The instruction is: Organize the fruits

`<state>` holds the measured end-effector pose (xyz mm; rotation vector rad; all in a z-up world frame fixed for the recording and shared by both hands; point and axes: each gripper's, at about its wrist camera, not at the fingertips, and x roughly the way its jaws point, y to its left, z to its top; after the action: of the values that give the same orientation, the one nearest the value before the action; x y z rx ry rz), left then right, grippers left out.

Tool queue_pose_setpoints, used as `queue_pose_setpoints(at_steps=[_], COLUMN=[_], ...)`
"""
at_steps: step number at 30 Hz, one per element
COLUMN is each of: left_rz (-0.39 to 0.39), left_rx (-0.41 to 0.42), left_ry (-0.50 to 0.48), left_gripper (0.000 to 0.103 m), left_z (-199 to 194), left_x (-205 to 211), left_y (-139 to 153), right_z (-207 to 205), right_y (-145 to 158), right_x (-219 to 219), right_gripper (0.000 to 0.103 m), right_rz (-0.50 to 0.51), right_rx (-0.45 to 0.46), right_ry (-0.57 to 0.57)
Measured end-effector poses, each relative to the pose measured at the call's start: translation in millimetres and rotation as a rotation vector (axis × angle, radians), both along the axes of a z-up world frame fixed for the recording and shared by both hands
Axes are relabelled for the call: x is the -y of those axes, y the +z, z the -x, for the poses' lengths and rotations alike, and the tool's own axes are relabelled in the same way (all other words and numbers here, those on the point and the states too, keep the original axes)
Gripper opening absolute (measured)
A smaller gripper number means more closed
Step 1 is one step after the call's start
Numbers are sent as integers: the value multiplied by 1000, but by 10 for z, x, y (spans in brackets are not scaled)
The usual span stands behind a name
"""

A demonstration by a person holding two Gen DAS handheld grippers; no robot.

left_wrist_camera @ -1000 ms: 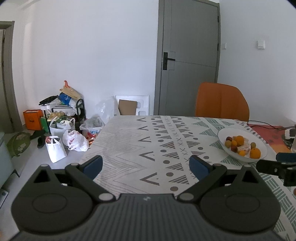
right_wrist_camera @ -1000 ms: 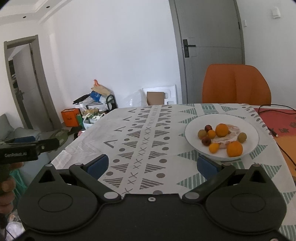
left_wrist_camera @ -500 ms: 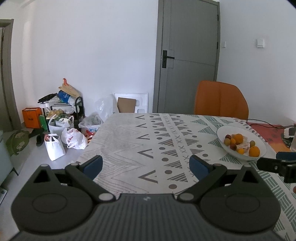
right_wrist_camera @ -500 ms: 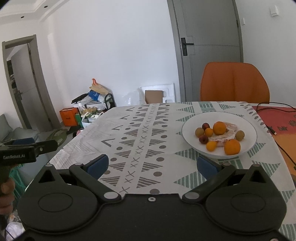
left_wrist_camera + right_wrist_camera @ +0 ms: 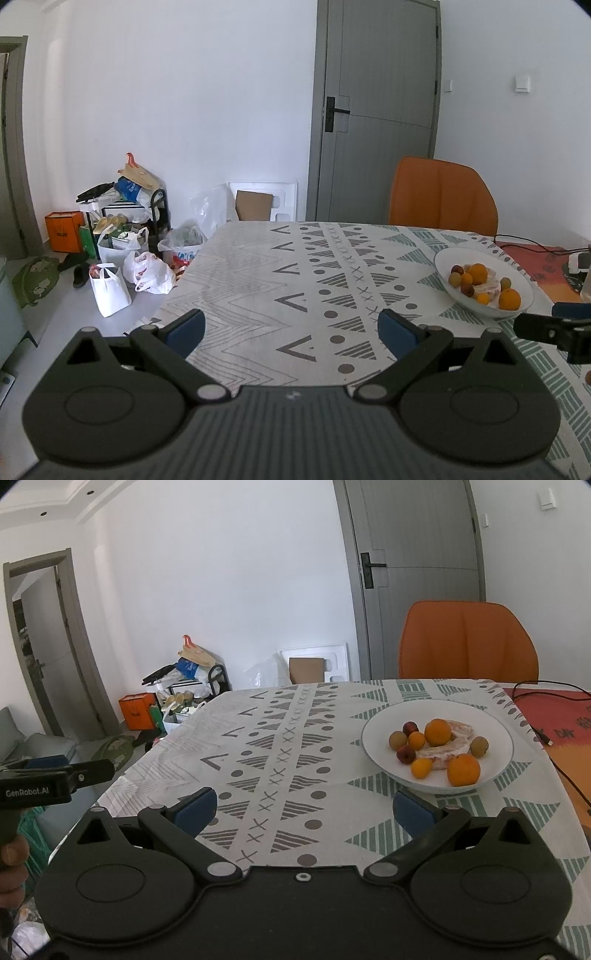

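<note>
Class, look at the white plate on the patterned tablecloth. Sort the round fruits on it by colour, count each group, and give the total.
On the white plate, seen from the right wrist:
Orange fruits: 4
Dark red fruits: 2
Greenish-brown fruits: 2
Total: 8 round fruits

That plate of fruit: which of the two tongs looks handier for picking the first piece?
The right tongs, probably. They are open, with the plate just ahead. The left tongs, also open, face bare tablecloth, with the plate far off to their right.
</note>
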<state>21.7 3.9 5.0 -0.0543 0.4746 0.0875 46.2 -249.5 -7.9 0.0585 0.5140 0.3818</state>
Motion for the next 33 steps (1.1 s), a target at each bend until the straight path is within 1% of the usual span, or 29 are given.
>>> queue_pose_setpoints(at_steps=[33], left_rz=[6], left_rx=[-8], left_ry=[6], left_gripper=[99], left_z=[10], left_x=[-28], left_y=[-7], right_z=[-62], right_y=[-25], right_x=[26], right_gripper=[103], right_rz=[-18], right_rx=[-31], right_ry=[5])
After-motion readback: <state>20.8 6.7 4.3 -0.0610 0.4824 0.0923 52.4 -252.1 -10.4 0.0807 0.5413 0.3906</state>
